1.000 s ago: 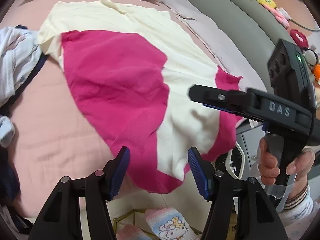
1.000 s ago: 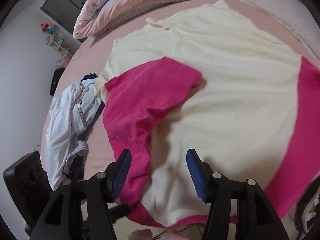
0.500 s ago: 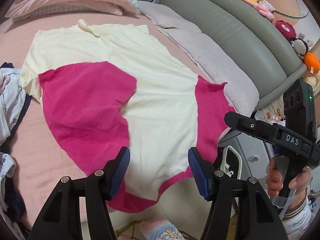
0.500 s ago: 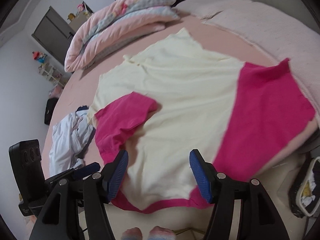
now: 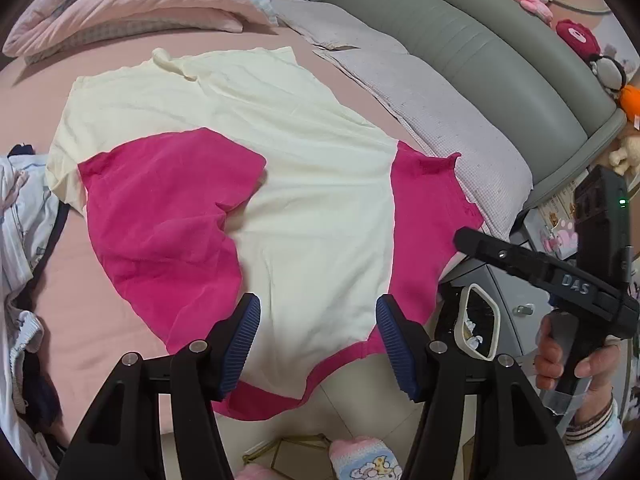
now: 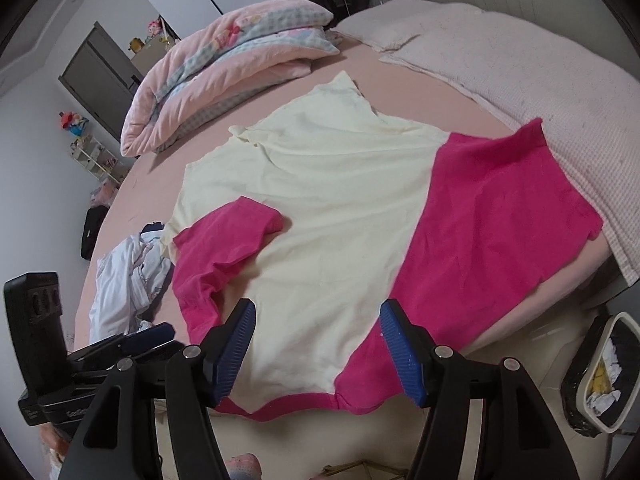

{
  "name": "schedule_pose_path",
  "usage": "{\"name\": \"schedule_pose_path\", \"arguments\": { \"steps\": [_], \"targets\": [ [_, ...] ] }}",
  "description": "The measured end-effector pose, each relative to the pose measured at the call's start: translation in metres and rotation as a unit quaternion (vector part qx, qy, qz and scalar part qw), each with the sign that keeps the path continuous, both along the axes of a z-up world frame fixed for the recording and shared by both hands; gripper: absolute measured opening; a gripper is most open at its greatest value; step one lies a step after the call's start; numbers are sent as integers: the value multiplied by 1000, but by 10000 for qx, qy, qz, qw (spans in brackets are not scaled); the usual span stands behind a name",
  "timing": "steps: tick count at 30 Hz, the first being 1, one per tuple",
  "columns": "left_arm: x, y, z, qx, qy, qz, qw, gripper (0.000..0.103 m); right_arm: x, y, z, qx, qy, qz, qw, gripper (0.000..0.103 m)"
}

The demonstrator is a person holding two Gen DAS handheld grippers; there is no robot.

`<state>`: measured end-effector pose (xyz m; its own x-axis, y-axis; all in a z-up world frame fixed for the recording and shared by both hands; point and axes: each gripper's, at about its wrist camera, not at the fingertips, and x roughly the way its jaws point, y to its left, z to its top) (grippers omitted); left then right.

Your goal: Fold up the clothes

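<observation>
Backing off now, both my grippers, left gripper (image 5: 318, 340) and right gripper (image 6: 318, 346), hang with jaws apart and nothing between them; the right pair has just been opening. Out ahead, the cream-and-pink shirt (image 5: 320, 208) lies on the bed (image 5: 72, 292), more of it in view than a second ago, left sleeve (image 5: 168, 216) folded in, right sleeve (image 6: 500, 220) still spread — my next fold, I reckon. Beside the bed, a bin (image 6: 600, 380) holds crumpled scraps.
</observation>
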<state>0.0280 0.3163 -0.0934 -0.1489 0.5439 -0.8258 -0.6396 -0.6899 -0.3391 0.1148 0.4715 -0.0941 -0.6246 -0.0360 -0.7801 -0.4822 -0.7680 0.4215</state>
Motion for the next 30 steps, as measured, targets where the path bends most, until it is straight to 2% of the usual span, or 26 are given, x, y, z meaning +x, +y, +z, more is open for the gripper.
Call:
{"name": "schedule_pose_path", "arguments": {
  "steps": [12,15,19,22,25,30],
  "targets": [
    [20,38,6,-552,810,-126,9951,58,30,49,-32,-793,134,-537,9953,65],
    [27,59,1,-773,1043,-446,9905,58,35,60,-38,-954,173,-667,9930,67],
    [33,86,-6,-975,1363,-869,9820,58,37,72,-43,-873,89,-806,9929,68],
    [31,104,-12,-895,1302,-1140,9808,58,35,81,-47,-854,-59,-844,9927,68],
    [29,121,-19,-970,1272,-1272,9789,60,30,91,-46,-809,-154,-872,9928,68],
    [32,147,-29,-1087,1564,-1450,9709,63,16,108,-44,-603,-453,-869,9934,68]
  ]
}}
